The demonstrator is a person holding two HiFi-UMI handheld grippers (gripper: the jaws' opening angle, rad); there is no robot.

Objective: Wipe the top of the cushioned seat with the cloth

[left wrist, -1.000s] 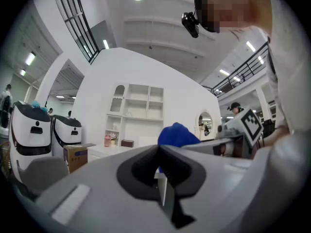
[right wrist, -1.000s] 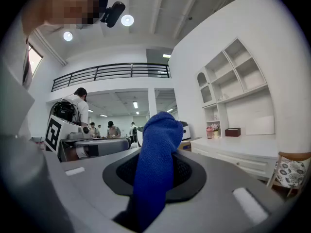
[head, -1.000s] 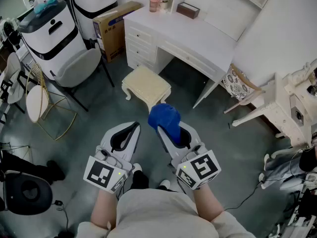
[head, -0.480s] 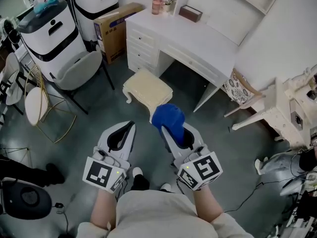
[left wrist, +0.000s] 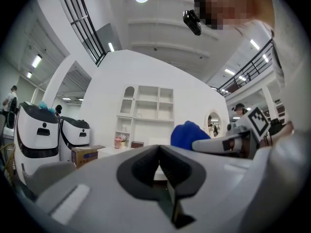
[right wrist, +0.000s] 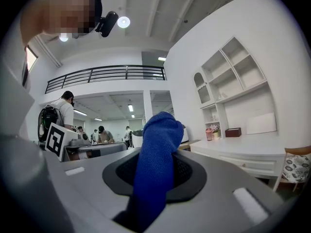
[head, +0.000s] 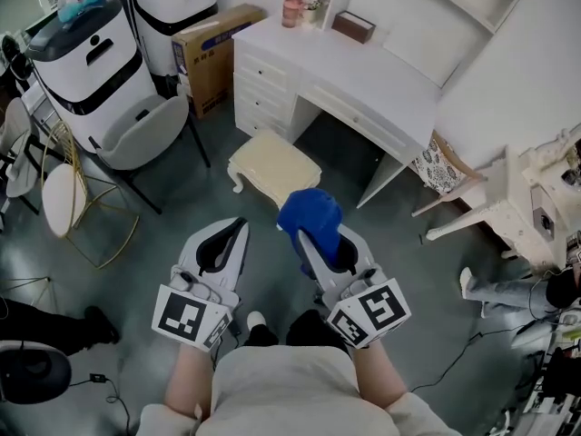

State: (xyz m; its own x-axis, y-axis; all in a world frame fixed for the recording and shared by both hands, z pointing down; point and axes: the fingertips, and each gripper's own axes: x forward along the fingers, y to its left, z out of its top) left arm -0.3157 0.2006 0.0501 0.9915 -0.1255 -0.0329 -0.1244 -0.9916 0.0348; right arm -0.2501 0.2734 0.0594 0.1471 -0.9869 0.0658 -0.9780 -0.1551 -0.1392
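Right fingers [right wrist: 188,174] opening on blue cloth [right wrist: 154,161]

We have stepped forward: the cushioned seat [head: 274,165] and the white desk [head: 363,71] now sit a little lower and farther right in the head view. Our right gripper [head: 322,243] has drifted slightly right, its jaws easing open around the blue cloth [head: 309,214]. A bystander's shoe [head: 466,282] at the right has slid leftward.

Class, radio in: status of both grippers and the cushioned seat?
Left gripper shut, empty. Right gripper on blue cloth, jaws opening. Cushioned seat ahead, untouched, nothing between.
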